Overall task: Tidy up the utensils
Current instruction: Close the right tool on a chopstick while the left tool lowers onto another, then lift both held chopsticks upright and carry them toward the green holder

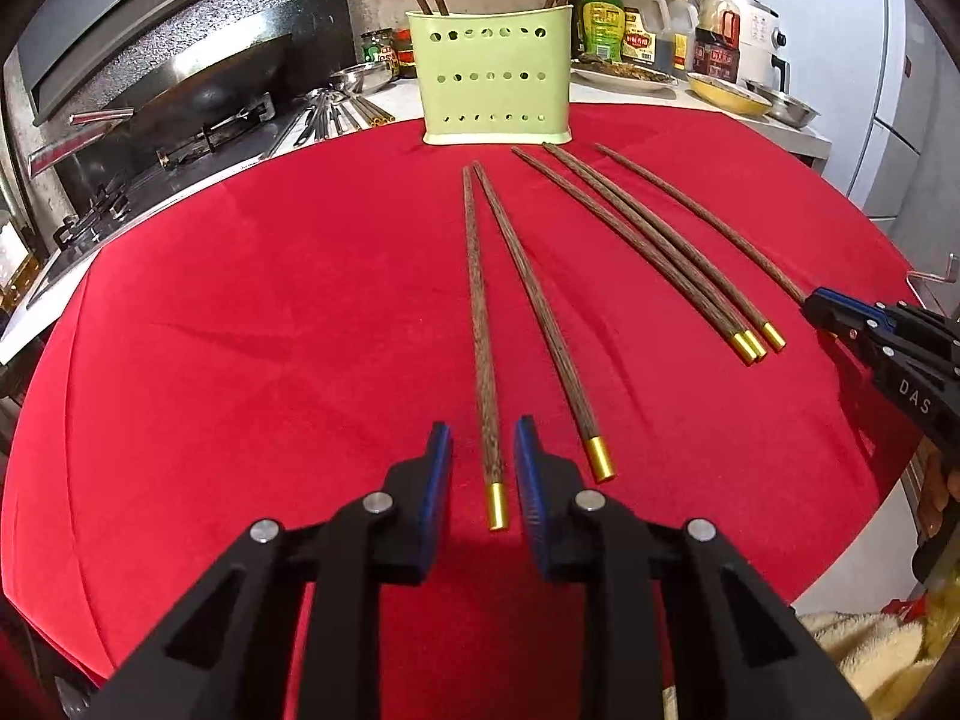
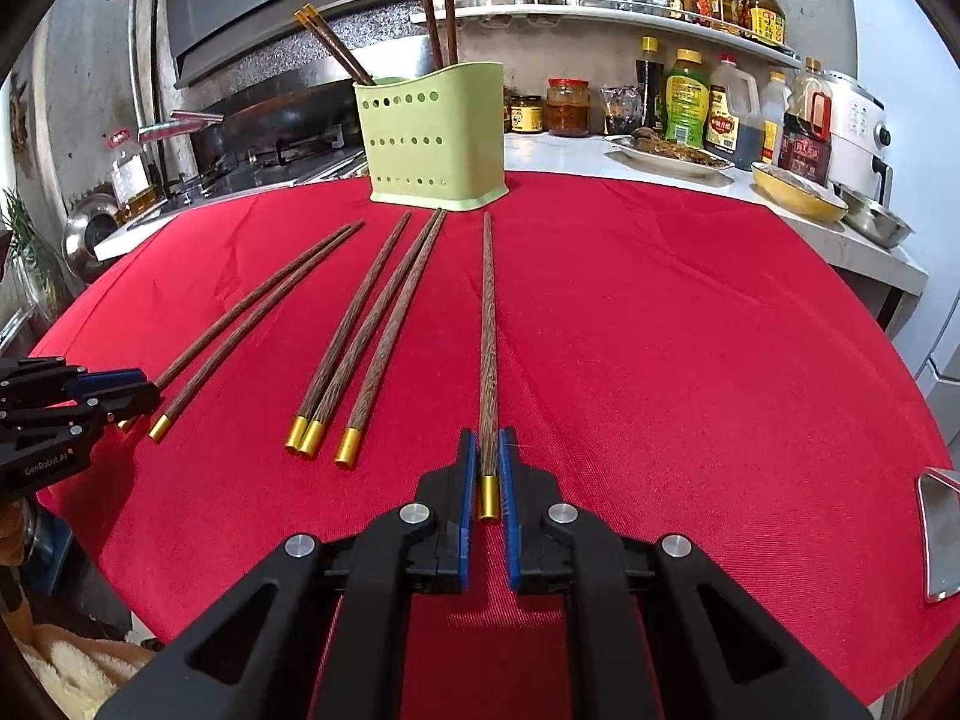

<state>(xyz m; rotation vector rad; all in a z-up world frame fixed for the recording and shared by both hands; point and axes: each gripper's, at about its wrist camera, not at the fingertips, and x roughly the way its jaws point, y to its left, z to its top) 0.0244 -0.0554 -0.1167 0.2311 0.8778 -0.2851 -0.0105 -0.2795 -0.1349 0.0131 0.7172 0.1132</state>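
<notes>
Between the blue pads of the right gripper (image 2: 487,468) sits one chopstick (image 2: 488,324), clamped near its gold cap, while its thin end lies on the red cloth (image 2: 690,360) and points to the green holder (image 2: 435,138). The left gripper (image 1: 483,468) has its jaws apart around another chopstick (image 1: 477,312); the pads do not touch it. One more lies just beside it, and three lie together between the two grippers. Four chopsticks already stand in the holder. These sticks look light, stiff and rather smooth, so I think a thin round one may roll or slip in the pads. The thick end near the cap seems the best place to hold.
</notes>
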